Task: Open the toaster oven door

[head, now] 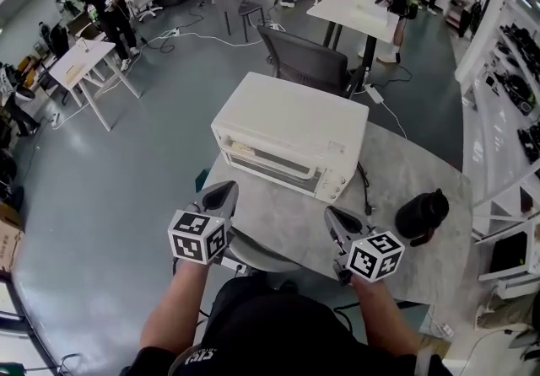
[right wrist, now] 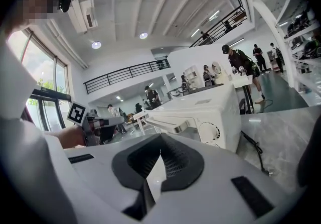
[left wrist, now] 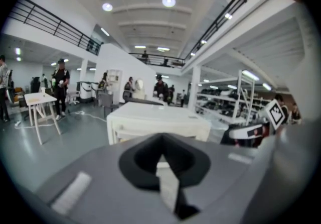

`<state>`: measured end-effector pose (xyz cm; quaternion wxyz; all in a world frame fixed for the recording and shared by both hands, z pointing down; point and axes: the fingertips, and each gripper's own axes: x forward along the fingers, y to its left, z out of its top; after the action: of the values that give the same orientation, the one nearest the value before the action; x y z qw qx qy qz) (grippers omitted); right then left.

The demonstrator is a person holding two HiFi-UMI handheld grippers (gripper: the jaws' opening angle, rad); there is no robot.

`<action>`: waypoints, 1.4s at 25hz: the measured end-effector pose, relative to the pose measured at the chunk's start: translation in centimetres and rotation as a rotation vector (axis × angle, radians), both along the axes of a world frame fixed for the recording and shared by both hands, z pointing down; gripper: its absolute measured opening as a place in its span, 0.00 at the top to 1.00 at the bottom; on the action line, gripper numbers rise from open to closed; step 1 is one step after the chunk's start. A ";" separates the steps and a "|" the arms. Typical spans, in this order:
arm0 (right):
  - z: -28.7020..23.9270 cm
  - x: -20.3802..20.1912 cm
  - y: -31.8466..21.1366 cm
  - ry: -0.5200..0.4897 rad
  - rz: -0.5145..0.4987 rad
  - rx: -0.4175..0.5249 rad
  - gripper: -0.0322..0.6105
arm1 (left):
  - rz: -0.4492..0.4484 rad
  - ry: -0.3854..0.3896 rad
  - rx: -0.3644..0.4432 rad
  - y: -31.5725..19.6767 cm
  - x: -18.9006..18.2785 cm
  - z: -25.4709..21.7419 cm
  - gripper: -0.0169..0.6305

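On table [head: 405,172], oven [head: 291,117] just ahead of both grippers, door shut, handle [right wrist: 175,126] running crosswise. Left gripper [head: 224,190] and right gripper [head: 332,216]: jaws pressed together, empty. Right sits by oven's knob end.

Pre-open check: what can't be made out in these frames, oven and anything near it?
- Inside of the toaster oven: head view, the door glass is dark and seen steeply.
- Oven's lower front: left gripper view, hidden by the body of the left gripper.
- Markings on the knob: right gripper view, too small.
- The black object right of the oven: head view, too small to identify.
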<state>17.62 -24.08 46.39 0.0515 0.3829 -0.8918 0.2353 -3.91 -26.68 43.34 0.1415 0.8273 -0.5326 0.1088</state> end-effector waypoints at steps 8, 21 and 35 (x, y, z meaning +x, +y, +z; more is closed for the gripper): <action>0.4 -1.8 -5.2 -0.009 0.094 -0.042 0.88 | 0.020 -0.026 0.007 -4.7 -1.5 0.5 0.96; 2.3 -3.7 -9.9 -0.019 0.193 -0.167 0.75 | -0.006 -0.038 0.007 -11.5 -5.5 1.8 0.94; 3.6 -3.7 -10.9 -0.038 0.303 -0.224 0.72 | -0.025 -0.073 -0.102 -15.8 -6.9 5.4 0.74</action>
<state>13.97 -34.97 50.04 0.0411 0.5000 -0.7930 0.3456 -10.77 -42.48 48.77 0.1651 0.8079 -0.5413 0.1642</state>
